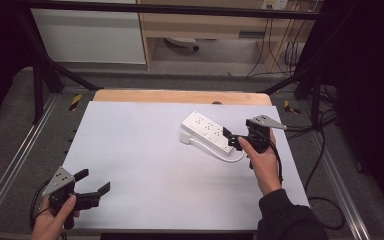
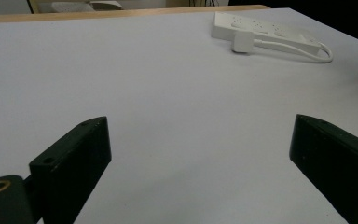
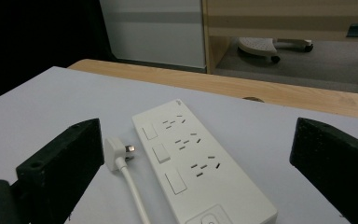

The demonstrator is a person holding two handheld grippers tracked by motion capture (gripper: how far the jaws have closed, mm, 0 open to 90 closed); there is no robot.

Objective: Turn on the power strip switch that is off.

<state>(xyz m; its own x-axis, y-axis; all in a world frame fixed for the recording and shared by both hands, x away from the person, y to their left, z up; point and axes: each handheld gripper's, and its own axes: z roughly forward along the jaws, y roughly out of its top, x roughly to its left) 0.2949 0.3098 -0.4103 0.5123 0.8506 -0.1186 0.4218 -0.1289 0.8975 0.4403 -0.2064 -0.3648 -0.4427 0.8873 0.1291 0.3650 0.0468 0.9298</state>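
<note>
Power strip (image 1: 209, 131): a long flat bar of white smooth plastic with rounded corners. It lies on the surface, on the right half, at an angle. On its top, in the right gripper view (image 3: 200, 168), are three groups of dark slots, a flat rectangular switch beside each group, and one round button at the near end.
Plug (image 3: 115, 153): white, rounded body with metal pins. It lies flat just beside the long side of the power strip.
Cord (image 1: 226, 155): white, thin and round. It runs along the power strip and makes a loop at the end near the right claw.
Right claw (image 1: 233, 139): black and blocky, with matte flat faces. Its jaws are spread wide. It holds nothing and is at the near end of the power strip.
Left claw (image 1: 93, 181): the same black shape, with jaws spread and nothing between them. It is over the near left corner, well apart from the power strip.
Surface (image 1: 145, 150): white, smooth and matte sheet, with a pale wooden edge at the far side.
</note>
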